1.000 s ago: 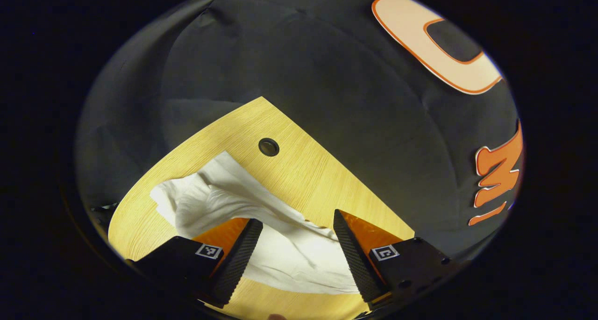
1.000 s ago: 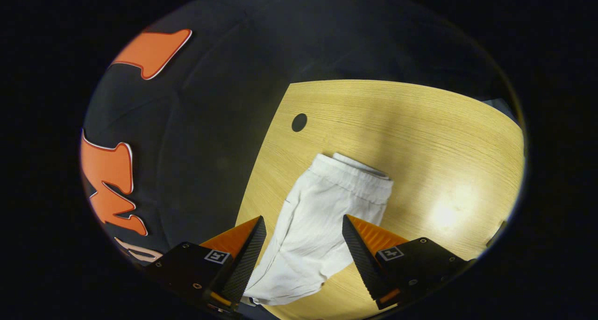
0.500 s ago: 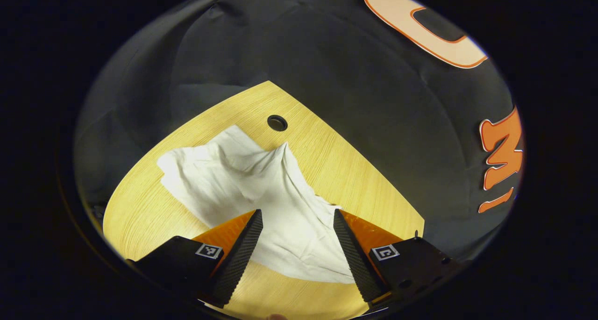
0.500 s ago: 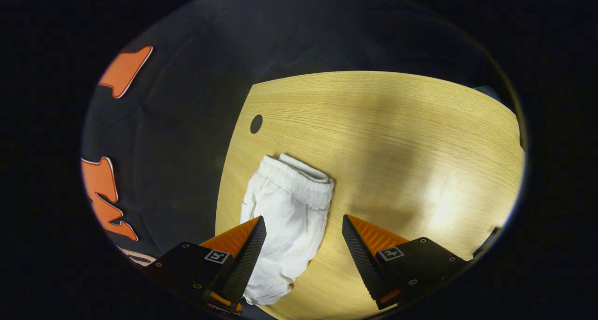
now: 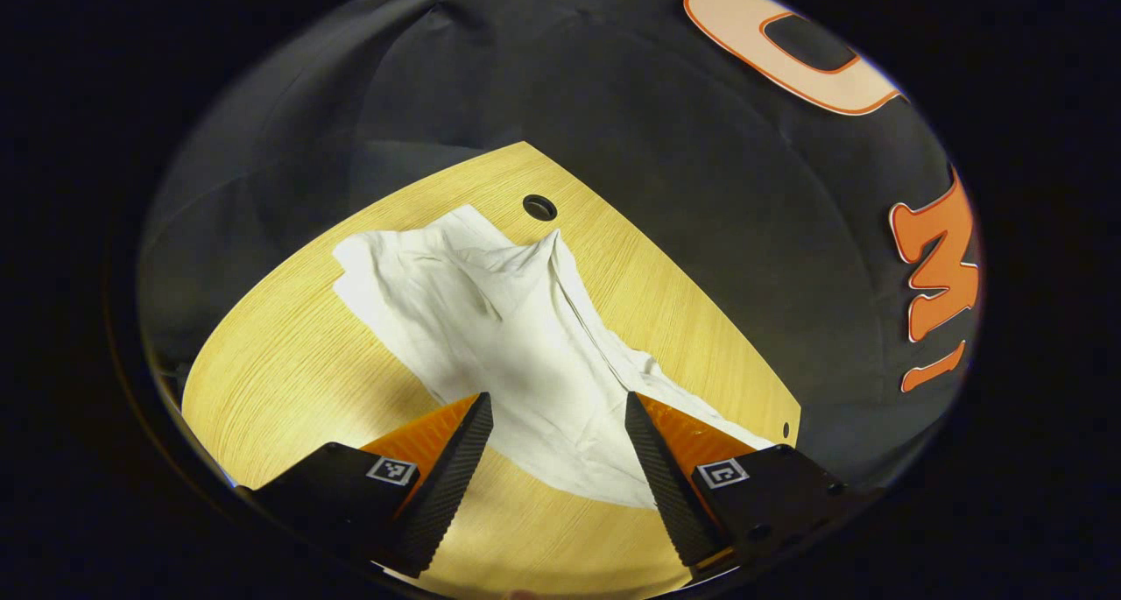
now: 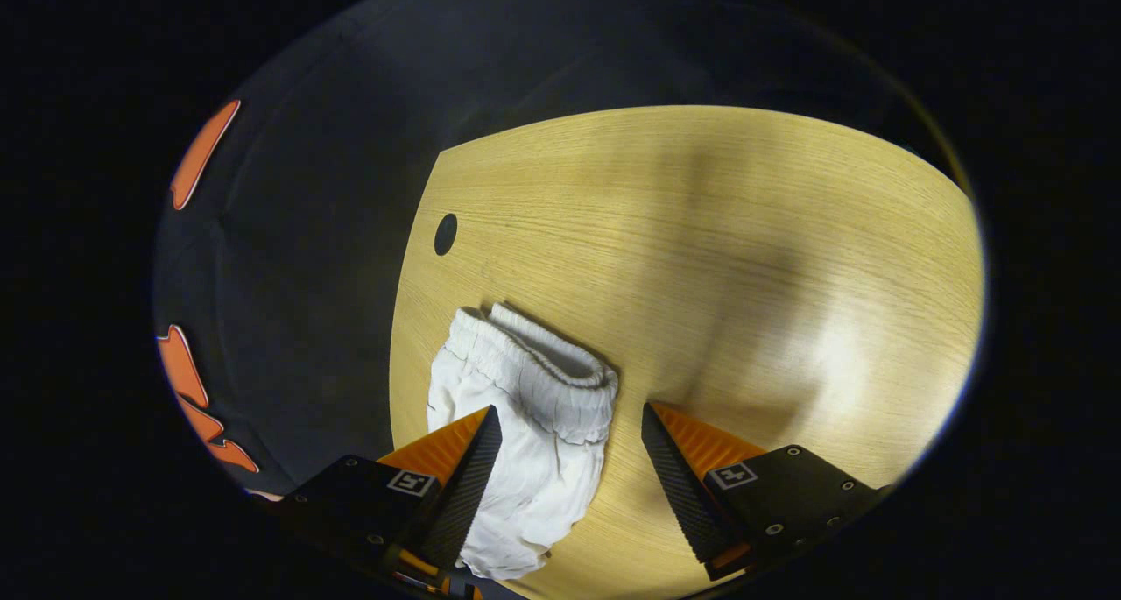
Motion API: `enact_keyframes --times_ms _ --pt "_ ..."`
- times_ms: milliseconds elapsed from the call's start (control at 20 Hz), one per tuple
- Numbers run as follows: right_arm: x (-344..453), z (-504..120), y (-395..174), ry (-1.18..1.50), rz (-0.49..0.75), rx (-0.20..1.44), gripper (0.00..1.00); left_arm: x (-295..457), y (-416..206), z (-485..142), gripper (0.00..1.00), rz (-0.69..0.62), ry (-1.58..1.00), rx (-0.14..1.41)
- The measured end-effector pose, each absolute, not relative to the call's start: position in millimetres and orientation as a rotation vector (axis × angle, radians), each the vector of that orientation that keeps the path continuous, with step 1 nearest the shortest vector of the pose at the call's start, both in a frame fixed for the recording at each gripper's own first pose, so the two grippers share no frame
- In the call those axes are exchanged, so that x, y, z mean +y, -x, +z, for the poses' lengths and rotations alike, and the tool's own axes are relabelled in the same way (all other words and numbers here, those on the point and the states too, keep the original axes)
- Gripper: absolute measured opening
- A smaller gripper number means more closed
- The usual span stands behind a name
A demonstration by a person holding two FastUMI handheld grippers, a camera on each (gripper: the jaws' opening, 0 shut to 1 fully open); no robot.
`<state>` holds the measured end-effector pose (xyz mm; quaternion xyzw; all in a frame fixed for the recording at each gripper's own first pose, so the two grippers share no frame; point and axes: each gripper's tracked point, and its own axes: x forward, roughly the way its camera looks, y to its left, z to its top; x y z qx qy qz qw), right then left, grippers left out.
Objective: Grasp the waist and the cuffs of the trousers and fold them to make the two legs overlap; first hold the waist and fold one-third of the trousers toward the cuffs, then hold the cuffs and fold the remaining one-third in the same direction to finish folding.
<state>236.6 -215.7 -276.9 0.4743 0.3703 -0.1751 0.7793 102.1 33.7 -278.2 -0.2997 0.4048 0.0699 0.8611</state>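
The white trousers [image 5: 490, 320] lie crumpled on a light wooden table [image 5: 289, 363]. In the left gripper view the cloth runs from a far, flatter end, which lies just short of a round cable hole [image 5: 539, 207] in the tabletop, down toward the near edge, with a raised ridge of folds running along its middle and its near part spreading out between and under the fingers. In the right gripper view the trousers [image 6: 525, 442] show their gathered elastic waist [image 6: 543, 372], bunched and facing the far side, close to the table's left edge; the cable hole [image 6: 446, 234] sits farther off along that same edge.

The left gripper [image 5: 559, 447] hovers above the near part of the cloth, jaws spread wide, holding nothing. The right gripper [image 6: 569, 464] hangs over the waist end, also wide open and empty, its left finger [image 6: 464, 486] over the cloth and its right finger [image 6: 679, 486] over bare wood.

Nothing else stands on the table [image 6: 744, 258]. To the right of the waist in the right gripper view there is a broad stretch of bare wood, with a bright patch of light on it. The booth's black cloth wall [image 5: 613, 101] hangs close behind the table's far edges.
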Motion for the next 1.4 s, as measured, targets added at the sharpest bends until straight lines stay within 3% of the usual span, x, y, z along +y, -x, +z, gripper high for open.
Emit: enact_keyframes --times_ms 150,350,500,1050,1400 --pt "-215 -284 -245 -1.001 -0.385 0.821 0.86 36 -92 -272 1.0 0.158 0.629 0.833" --pt "-224 -294 -239 -0.953 -0.392 0.849 0.24 43 -79 -264 1.0 0.187 0.636 0.81" --pt "-224 -288 -239 -0.892 -0.358 0.837 0.09 48 -73 -261 1.0 0.203 0.64 0.797" --pt "-203 -221 -239 -0.687 -0.227 0.686 0.06 87 -61 -231 1.0 0.187 0.617 0.74" --pt "-203 -205 -240 -0.556 -0.141 0.634 0.06 154 -60 -214 1.0 0.158 0.606 0.696"
